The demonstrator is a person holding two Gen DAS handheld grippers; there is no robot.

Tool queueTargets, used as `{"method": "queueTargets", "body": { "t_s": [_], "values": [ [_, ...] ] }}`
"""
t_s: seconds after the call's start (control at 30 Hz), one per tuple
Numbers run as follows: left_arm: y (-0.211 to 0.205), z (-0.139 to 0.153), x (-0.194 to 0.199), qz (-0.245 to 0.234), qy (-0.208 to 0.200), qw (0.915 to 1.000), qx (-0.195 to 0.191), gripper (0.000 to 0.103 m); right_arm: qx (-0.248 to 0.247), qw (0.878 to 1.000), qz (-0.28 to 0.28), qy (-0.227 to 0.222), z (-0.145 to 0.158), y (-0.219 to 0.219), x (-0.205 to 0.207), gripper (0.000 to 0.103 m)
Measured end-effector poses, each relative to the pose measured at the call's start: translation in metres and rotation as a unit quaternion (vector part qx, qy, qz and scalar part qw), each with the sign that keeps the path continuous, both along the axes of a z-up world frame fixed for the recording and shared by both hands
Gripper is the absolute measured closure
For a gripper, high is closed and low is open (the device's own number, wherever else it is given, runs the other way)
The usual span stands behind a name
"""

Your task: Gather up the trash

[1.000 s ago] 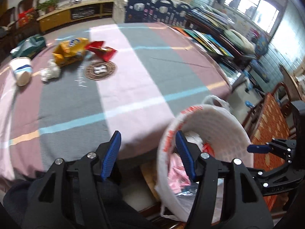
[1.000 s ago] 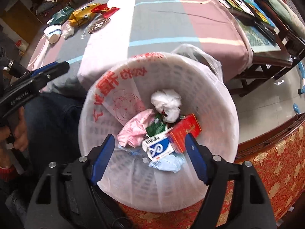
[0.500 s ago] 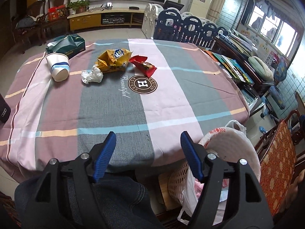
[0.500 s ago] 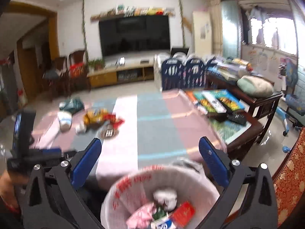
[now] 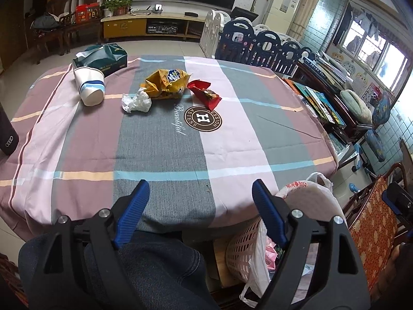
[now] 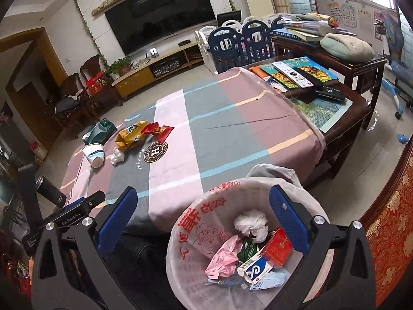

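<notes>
The trash lies in a cluster at the far end of the tabletop (image 5: 160, 155), on a striped cloth: a tipped paper cup (image 5: 89, 86), a crumpled white tissue (image 5: 136, 100), a crinkled yellow bag (image 5: 166, 82) and a red wrapper (image 5: 205, 94). A perforated white bin (image 6: 232, 245), lined with thin printed plastic, stands beside the near edge holding cartons and wrappers. The left gripper (image 5: 201, 215) has just been spreading, fingers released and empty; the right gripper (image 6: 201, 219) too, over the bin.

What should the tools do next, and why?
Probably reach the left tool toward the tissue. Both tools are open and empty, the bin already holds trash, and the tissue is the nearest scrap left on the table.
</notes>
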State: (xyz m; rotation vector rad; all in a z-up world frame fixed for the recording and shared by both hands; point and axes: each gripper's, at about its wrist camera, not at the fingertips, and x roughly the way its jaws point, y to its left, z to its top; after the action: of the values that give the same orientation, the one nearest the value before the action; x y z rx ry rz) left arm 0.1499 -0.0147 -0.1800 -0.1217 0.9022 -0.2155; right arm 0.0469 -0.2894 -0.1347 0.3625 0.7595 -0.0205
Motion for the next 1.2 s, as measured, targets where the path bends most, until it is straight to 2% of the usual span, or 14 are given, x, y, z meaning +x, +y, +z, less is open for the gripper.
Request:
{"method": "queueTargets", "body": {
  "t_s": [0.43,0.67,0.97,1.1,1.2],
  "values": [
    [0.019,-0.003,-0.010,0.013,-0.003,0.9998,0.015,0.020,-0.021,0.998,0.050,0.023,0.000,0.032,0.008,0.003],
    [0.033,0.012,-0.012,0.031,-0.019,0.9992,0.014,0.019,-0.035,0.997,0.066,0.023,0.006,0.053,0.010,0.003],
    [0.059,0.031,-0.012,0.057,-0.028,0.9978,0.016,0.016,-0.102,0.993,0.051,0.025,0.017,0.081,0.007,0.003],
    [0.064,0.040,-0.015,0.056,-0.042,0.9975,0.010,0.012,-0.116,0.992,0.037,0.026,0.022,0.087,0.010,0.003],
    [0.067,0.043,-0.015,0.058,-0.049,0.9971,0.006,0.011,-0.132,0.990,0.032,0.027,0.025,0.095,0.018,0.022]
  ]
}}
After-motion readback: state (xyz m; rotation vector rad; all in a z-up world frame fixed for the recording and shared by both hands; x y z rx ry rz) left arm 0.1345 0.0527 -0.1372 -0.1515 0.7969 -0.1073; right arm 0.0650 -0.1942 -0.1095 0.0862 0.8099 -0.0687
